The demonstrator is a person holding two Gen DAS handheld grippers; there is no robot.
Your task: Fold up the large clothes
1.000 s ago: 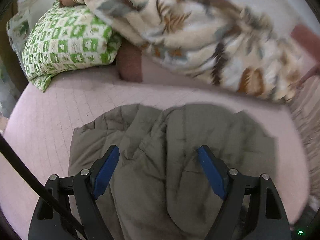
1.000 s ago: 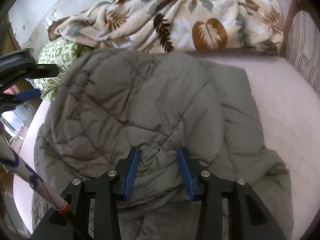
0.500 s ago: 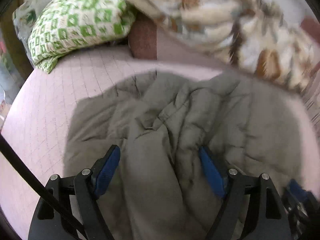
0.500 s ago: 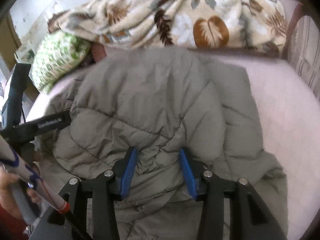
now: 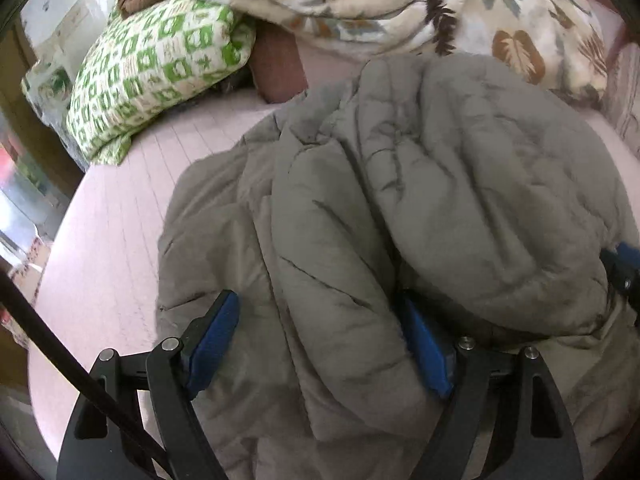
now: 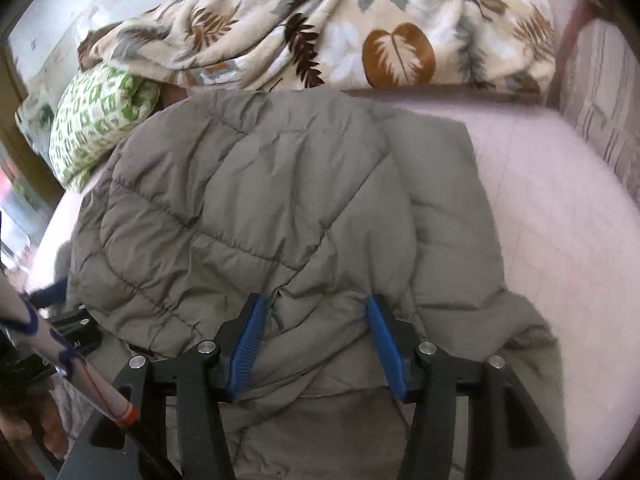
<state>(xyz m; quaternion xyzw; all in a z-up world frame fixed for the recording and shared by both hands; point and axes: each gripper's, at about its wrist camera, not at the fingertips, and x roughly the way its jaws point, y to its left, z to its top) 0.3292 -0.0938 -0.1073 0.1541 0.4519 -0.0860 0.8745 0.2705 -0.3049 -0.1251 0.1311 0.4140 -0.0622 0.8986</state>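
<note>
Lying bunched on pink bed [image 6: 560, 220], grey jacket [image 6: 248, 208] fills both grippers: right gripper [image 6: 316, 336] opening, fabric between; left gripper [image 5: 324, 344] spread wide around a fold.

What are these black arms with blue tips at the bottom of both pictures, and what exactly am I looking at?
They are two hand-held grasping tools, one in each hand of a person; there is no robot. Each tool carries a wide-angle camera that looks forward along its two fingers, so each picture shows its own tool from behind.

The left tool stands open, with a thick fold of the grey padded jacket bulging between its blue pads. The right tool is opening its jaws, jacket fabric still between them.

The jacket lies on a bed with a pink sheet. Behind it are a green patterned pillow and a crumpled leaf-print blanket.
</note>
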